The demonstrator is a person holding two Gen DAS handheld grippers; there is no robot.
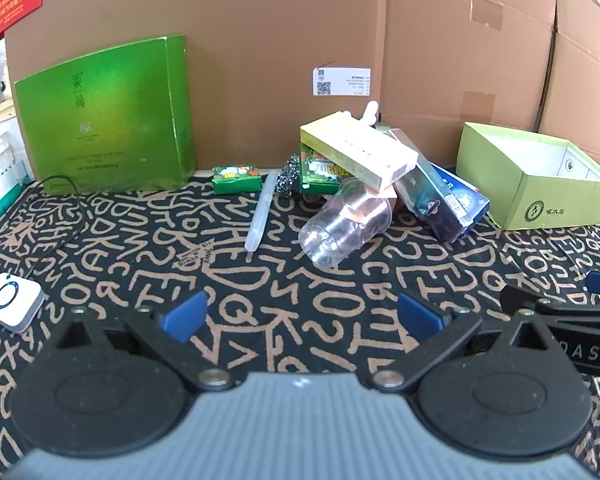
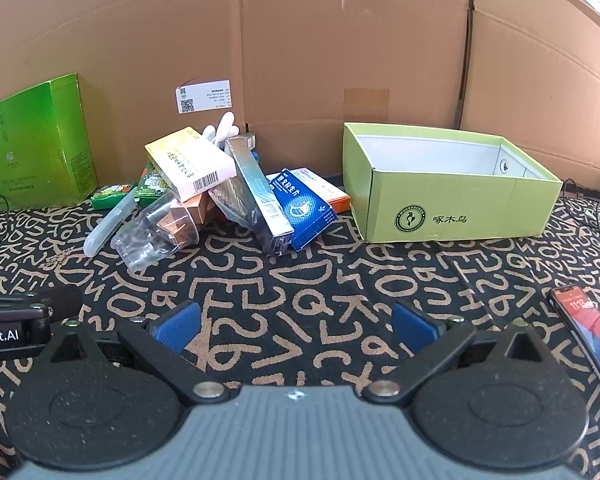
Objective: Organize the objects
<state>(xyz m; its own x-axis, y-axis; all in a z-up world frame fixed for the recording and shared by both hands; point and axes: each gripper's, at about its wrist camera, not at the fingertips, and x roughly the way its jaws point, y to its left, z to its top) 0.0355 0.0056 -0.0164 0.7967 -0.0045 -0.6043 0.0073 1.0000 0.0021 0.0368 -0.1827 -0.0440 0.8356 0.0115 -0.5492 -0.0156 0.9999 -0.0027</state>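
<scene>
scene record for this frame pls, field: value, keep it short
surface: patterned black-and-tan cloth
target bin: open light green box, looks empty
pile: clear plastic cup on its side, yellow-white carton on top, blue box leaning
loose: translucent tube
upright: big green box against the cardboard wall
left gripper: open, holds nothing
right gripper: open, holds nothing
extras: phone on the right

A jumbled heap sits against the cardboard backdrop: a clear plastic cup (image 2: 156, 232) lies on its side at the front, a pale translucent plastic tube (image 2: 108, 222) beside it. A yellow-and-white carton (image 2: 192, 164) rests tilted on top, a silver-grey carton (image 2: 256, 192) leans next to a blue carton (image 2: 304, 208). To the right, apart, stands an open light-green cardboard box (image 2: 460, 216), upright.
</scene>
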